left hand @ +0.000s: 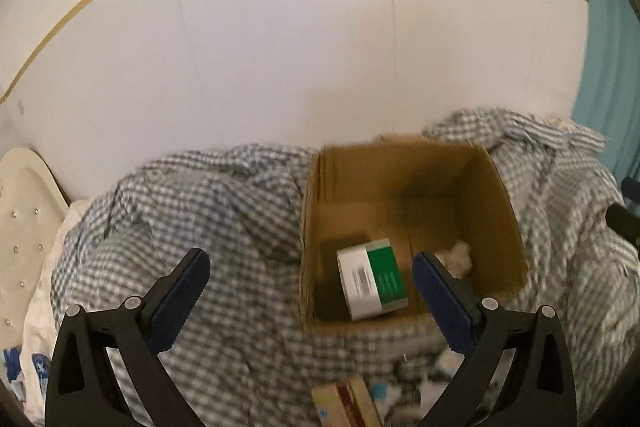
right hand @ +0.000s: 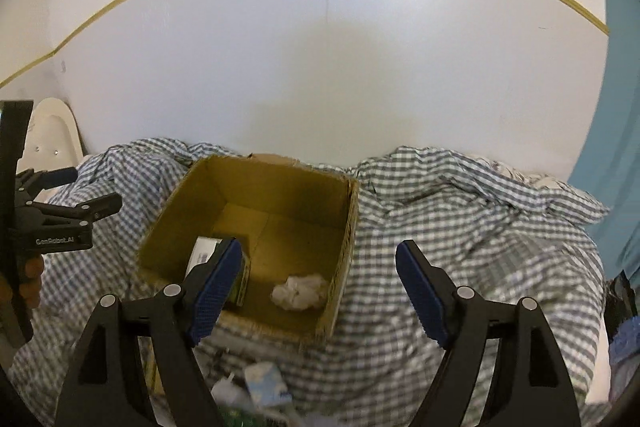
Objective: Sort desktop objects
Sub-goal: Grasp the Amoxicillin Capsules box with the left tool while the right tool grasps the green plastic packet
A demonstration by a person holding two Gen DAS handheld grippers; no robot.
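A rumpled grey-and-white checked cloth (right hand: 460, 227) covered the surface beneath an open brown cardboard box (right hand: 344, 239). Inside the box lay a green-and-white rectangular carton (left hand: 374, 277) and, well apart from it, a crumpled white paper wad (right hand: 300, 291). The left claw (left hand: 310, 285) and the right claw (right hand: 318, 273) both stood released, holding nothing.

I see a bed covered with a rumpled blue-and-white checked sheet (right hand: 460, 227). An open cardboard box (right hand: 340, 259) sits directly on it, toward the wall. Nearer my cameras, a blurred clutter of small packets and papers (right hand: 264, 387) lies on the sheet, among them a tan and red carton (left hand: 348, 403) at the frame's bottom edge
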